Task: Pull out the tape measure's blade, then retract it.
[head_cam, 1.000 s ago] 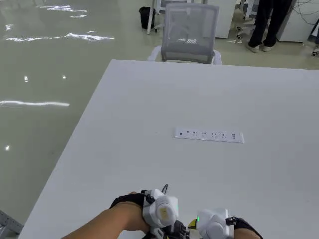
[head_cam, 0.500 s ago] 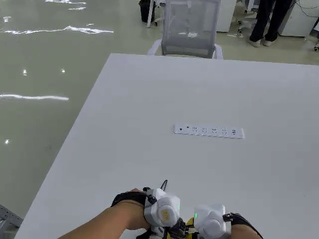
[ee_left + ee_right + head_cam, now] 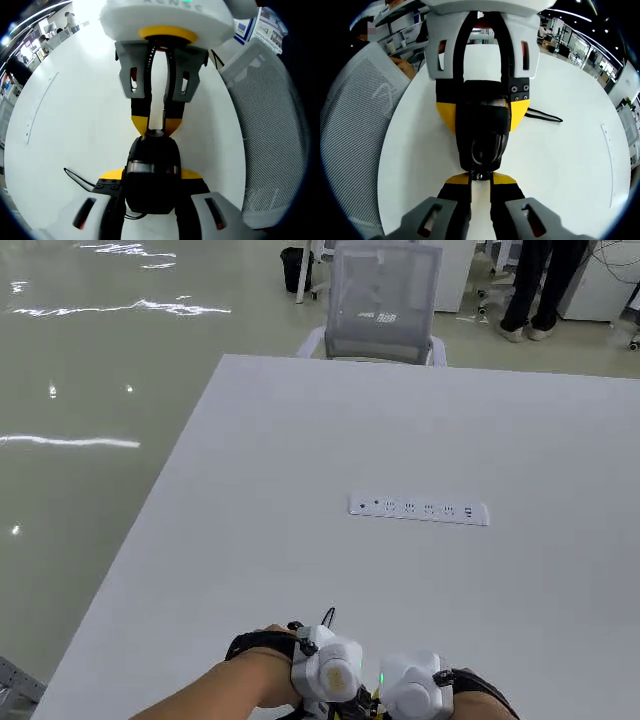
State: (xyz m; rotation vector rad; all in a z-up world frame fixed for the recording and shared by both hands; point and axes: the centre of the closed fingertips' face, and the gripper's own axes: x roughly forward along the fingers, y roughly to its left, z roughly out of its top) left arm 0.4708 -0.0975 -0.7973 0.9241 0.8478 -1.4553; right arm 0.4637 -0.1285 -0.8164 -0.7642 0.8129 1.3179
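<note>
Tape measure, a black case with yellow trim, sits low in the centre of the left gripper view, clamped across its sides by the left gripper, whose yellow pads press against the case. From the top of that frame the right gripper reaches down, its two yellow tips squeezed together on the blade's end tab right at the mouth of the case. The right gripper view shows the same meeting from the other side: its own jaws are closed at the bottom of the frame on the tab, with the case just above them.

In the head view both tools huddle at the bottom edge of the white surface, well apart from the power strip in the middle of the frame. A thin black wrist strap trails from the case onto the surface.

Hardly any blade shows between case and pinch, so I judge the pull is only set up: case held, tab caught. Drawing the blade out and letting it run back in both appear to remain.
</note>
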